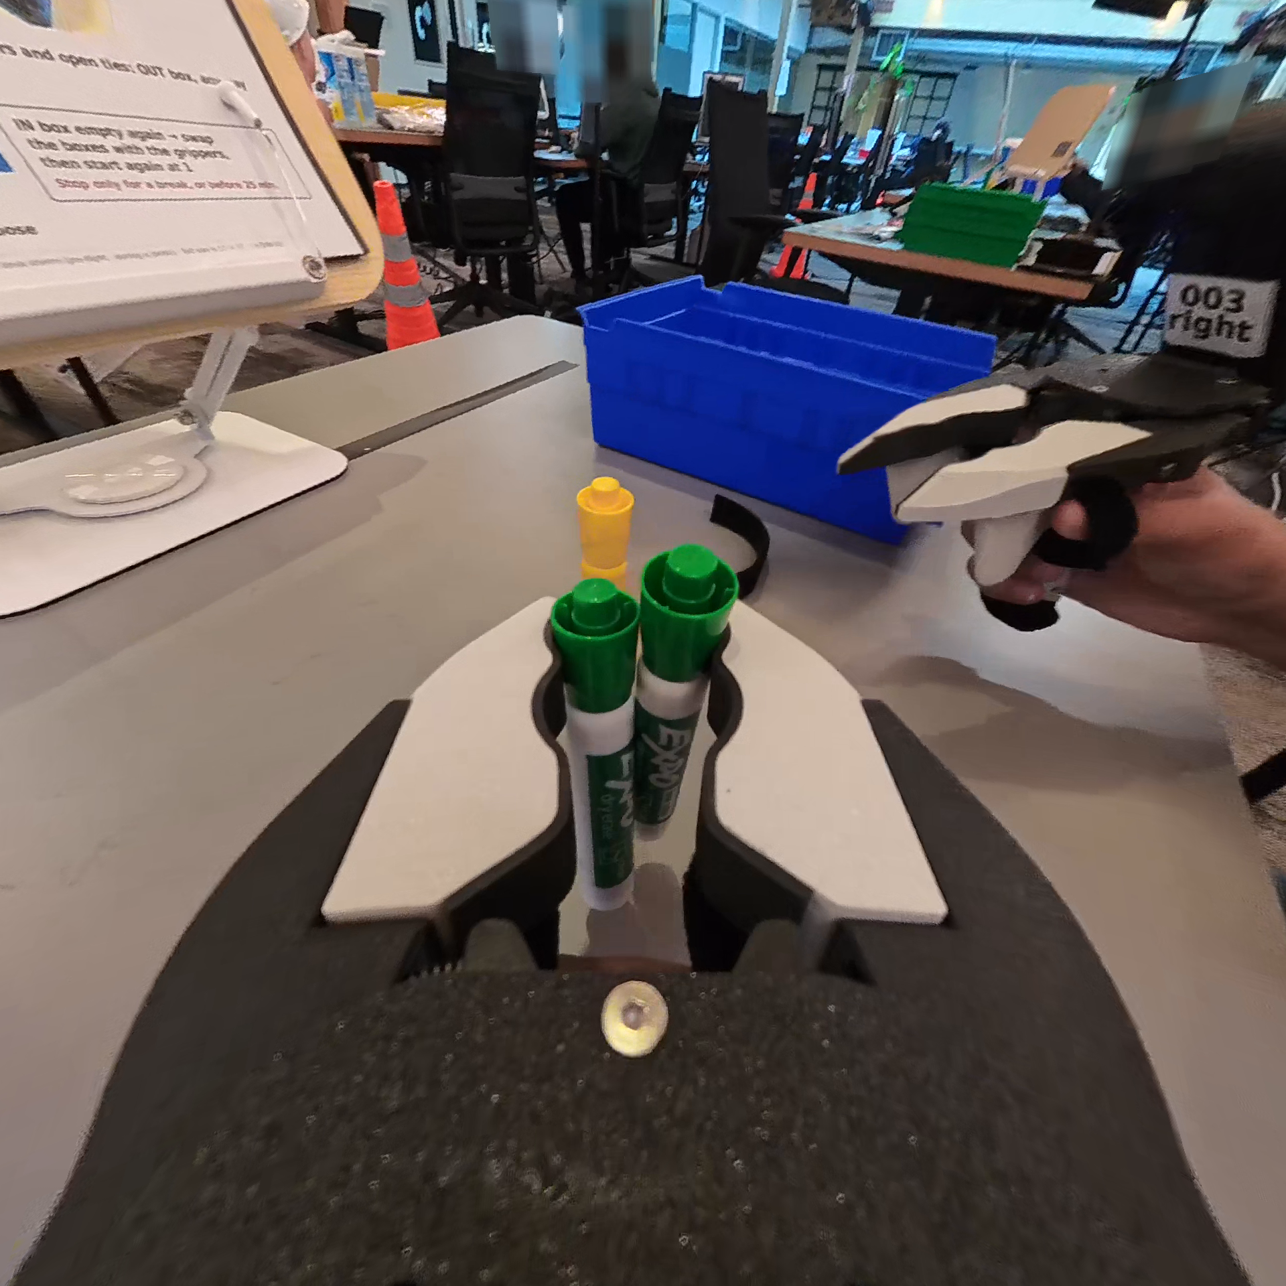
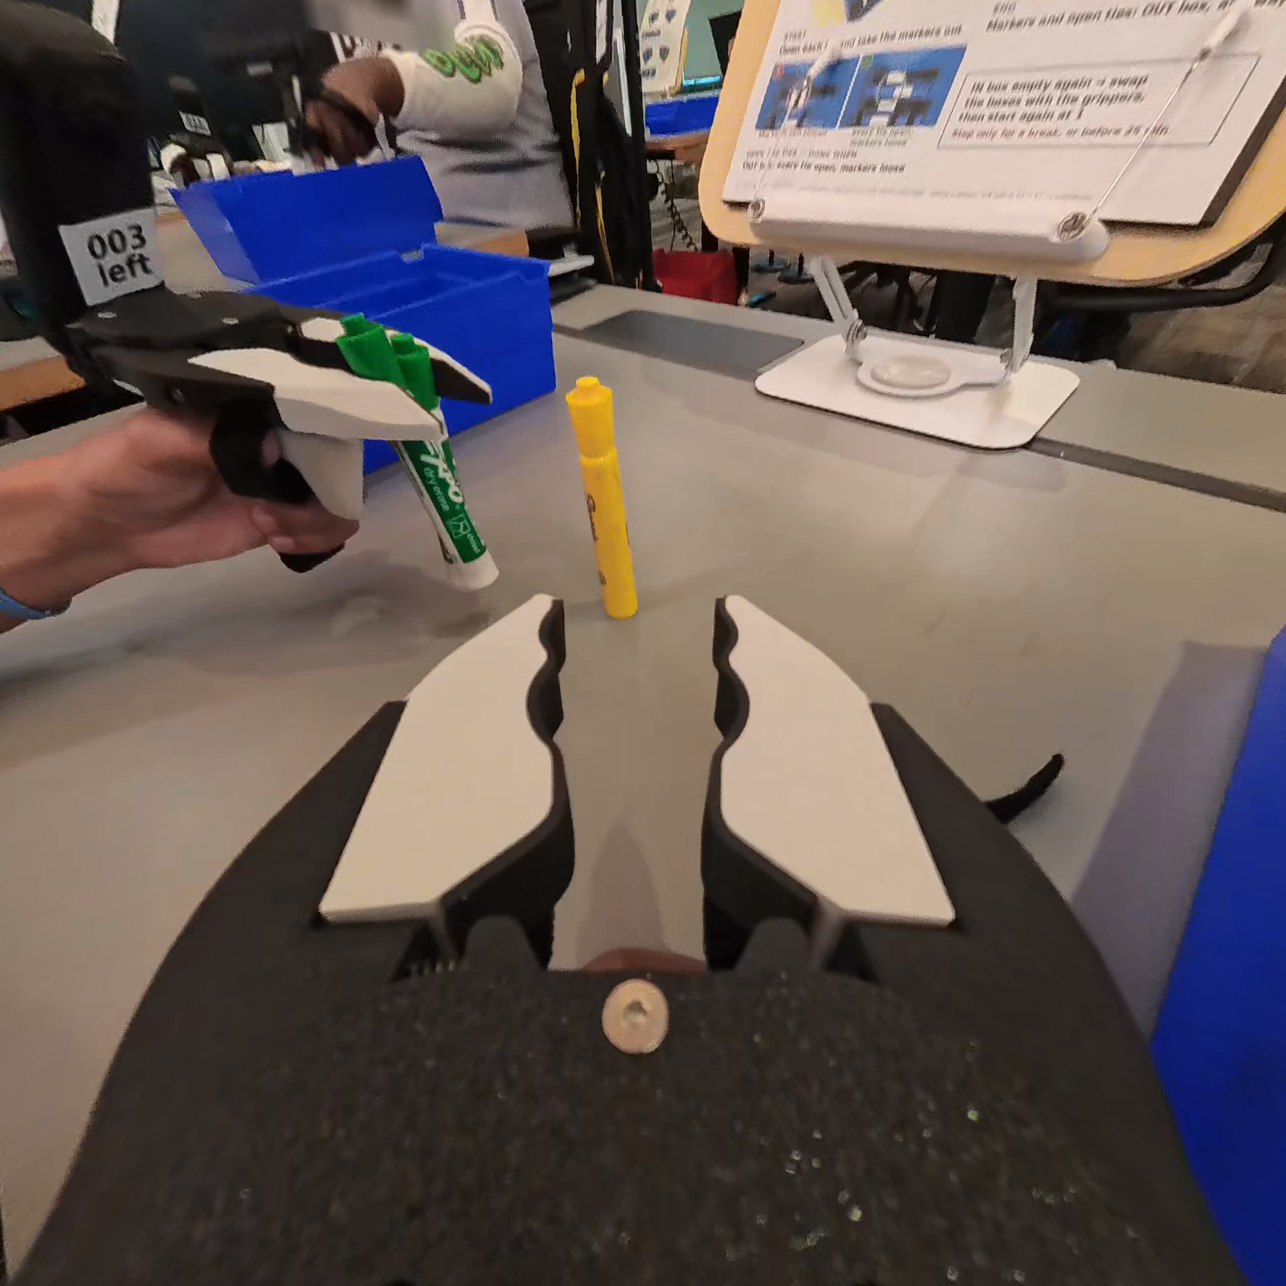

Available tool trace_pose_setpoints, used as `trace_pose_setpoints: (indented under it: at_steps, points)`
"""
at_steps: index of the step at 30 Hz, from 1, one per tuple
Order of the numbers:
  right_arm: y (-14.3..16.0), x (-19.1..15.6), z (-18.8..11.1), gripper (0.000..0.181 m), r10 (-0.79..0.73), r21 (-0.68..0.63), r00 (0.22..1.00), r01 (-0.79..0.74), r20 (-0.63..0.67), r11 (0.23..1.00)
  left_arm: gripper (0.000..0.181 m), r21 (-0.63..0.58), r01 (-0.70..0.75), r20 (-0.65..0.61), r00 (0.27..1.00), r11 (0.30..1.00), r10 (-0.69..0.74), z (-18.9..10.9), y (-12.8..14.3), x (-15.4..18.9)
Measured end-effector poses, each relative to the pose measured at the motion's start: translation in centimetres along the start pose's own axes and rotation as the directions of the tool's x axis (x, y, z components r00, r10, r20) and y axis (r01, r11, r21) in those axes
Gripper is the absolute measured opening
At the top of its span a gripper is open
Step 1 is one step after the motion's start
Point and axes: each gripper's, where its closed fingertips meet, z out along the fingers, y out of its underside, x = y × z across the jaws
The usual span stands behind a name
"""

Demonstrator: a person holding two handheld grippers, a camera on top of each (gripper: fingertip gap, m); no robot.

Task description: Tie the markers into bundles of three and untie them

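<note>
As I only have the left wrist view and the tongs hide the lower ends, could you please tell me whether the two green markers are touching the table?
Observer: No. The green markers hang tilted in the left tongs, and their lower ends appear to be just above the table.
Operator: Thank you. Is the yellow marker leaning on anything?
Observer: No. The yellow marker stands upright on its own, touching nothing else.
Operator: Is there a bin besides the one ahead of me?
Observer: Yes, another blue bin sits on the table behind the left tongs.
</note>
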Motion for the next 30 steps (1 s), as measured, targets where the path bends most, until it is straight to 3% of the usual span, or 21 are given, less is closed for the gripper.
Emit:
trace_pose_setpoints:
  at_steps: [17, 21, 25, 30]
  points:
    - [1.7, -2.8, 1.6, 0.041, -0.004, -0.071, 0.994, 0.012, 0.107, 0.997, 0.037, 0.019, 0.023, -0.055, 0.998, 1.0, -0.021, 0.3, -0.7, 1.5]
    - [2.1, -5.4, 2.7, 0.045, -0.002, -0.097, 0.973, 0.025, 0.23, 0.995, 0.037, 0.032, 0.04, -0.128, 0.991, 0.999, -0.036, 0.4, -1.0, 2.8]
    - [1.8, -7.4, 3.7, 0.061, -0.018, -0.125, 0.93, 0.069, 0.368, 0.99, 0.036, 0.058, 0.032, -0.262, 0.965, 0.998, -0.016, -0.3, -2.2, 4.9]
    - [0.7, -10.7, 4.6, 0.061, 0.061, -0.139, 0.802, 0.027, 0.594, 0.99, 0.037, 0.093, 0.031, -0.472, 0.882, 0.995, 0.017, -1.6, -4.4, 8.3]
